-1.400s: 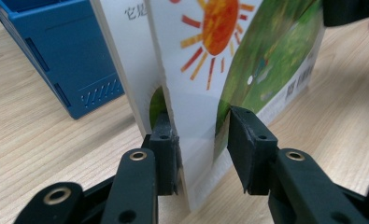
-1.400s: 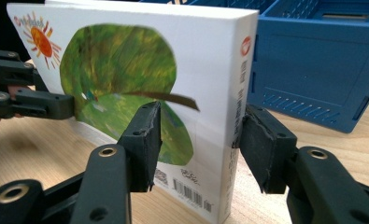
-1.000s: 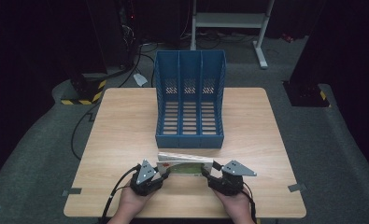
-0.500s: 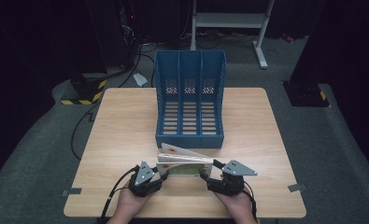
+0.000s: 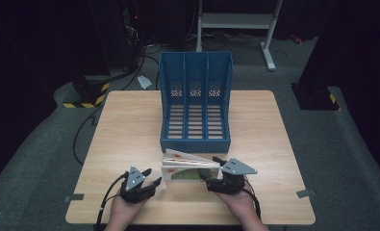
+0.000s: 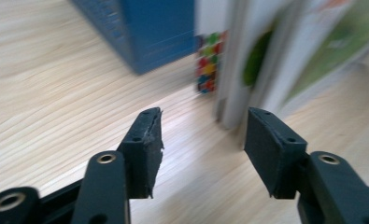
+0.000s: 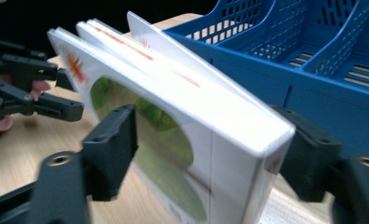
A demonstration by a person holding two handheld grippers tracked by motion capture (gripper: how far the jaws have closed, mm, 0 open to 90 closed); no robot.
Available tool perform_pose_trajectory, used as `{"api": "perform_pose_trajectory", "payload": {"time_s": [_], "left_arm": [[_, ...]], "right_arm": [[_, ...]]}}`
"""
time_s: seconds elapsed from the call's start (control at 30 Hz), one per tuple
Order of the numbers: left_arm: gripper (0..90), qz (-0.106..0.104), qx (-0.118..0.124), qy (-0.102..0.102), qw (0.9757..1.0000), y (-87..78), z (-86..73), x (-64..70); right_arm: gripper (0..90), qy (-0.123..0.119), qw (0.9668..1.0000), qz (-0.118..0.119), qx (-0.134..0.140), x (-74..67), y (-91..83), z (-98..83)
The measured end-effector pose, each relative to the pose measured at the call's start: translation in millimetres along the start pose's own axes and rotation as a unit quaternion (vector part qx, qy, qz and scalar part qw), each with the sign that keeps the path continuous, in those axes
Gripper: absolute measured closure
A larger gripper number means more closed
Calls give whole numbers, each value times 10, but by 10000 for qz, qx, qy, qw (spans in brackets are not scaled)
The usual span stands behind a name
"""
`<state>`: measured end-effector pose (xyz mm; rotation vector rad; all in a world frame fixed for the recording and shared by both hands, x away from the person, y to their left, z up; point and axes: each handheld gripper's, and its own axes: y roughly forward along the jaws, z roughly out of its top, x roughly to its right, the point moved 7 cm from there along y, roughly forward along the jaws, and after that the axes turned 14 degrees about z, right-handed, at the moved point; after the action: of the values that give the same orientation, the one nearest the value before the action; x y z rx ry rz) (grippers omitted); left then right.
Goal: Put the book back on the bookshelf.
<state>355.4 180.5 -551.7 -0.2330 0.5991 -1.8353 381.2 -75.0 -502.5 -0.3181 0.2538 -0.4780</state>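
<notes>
A white picture book [image 5: 190,168] with a green cover picture stands on its long edge on the wooden table [image 5: 130,125], pages fanned, just in front of a blue three-slot file organizer [image 5: 195,96]. My left gripper [image 5: 151,176] is open a little left of the book; its jaws have just been opening with nothing between them [image 6: 201,140], and the book's end [image 6: 266,60] stands just beyond the right jaw. My right gripper [image 5: 210,171] straddles the book's spine end [image 7: 173,116]. Its jaws [image 7: 205,140] have just been opening, and the pads no longer press on the covers.
The organizer's front wall [image 7: 313,56] rises right behind the book, and its corner [image 6: 159,28] lies ahead of the left gripper. The left gripper [image 7: 37,88] shows at the far left of the right gripper view. Dark floor, cables and a white stand surround the table.
The left gripper has let go of the book's left end, opened and drawn away to the left. The right jaws have widened around the spine. The book's pages have fanned apart.
</notes>
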Motion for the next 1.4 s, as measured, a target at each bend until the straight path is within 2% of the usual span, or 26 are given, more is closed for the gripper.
{"api": "perform_pose_trajectory", "payload": {"time_s": [0.13, 0.27, 0.4, 0.53, 0.77, 0.93, 1.13, 1.17, 1.4], "left_arm": [[423, 404, -353, -153, 9984, 44, -96, -203], [403, 697, -553, -270, 9957, 79, -154, -353], [394, 793, -652, -394, 9939, 105, -174, -429], [422, 911, -783, -318, 9922, 141, -218, -479], [364, 962, -854, -250, 9914, 173, -228, -516], [364, 889, -902, -326, 9914, 197, -223, -540], [366, 858, -916, -387, 9913, 214, -215, -541], [366, 853, -918, -395, 9913, 215, -215, -540], [366, 855, -913, -384, 9914, 221, -211, -540]], "right_arm": [[248, -74, 10000, -60, -30, 5, 49, 58], [356, -108, 9999, 61, -21, -3, 75, 74], [414, -165, 9998, 55, -36, -17, 79, 73], [490, -83, 9996, 258, -2, -39, 54, 83], [560, -155, 9992, 370, 14, -161, 15, 77], [621, -144, 9989, 441, 11, -251, -12, 58], [727, -77, 9993, 368, 27, -295, -23, 54], [728, -109, 9995, 291, 19, -297, -24, 56], [682, -35, 9998, 153, -114, -311, -14, 75]]}}
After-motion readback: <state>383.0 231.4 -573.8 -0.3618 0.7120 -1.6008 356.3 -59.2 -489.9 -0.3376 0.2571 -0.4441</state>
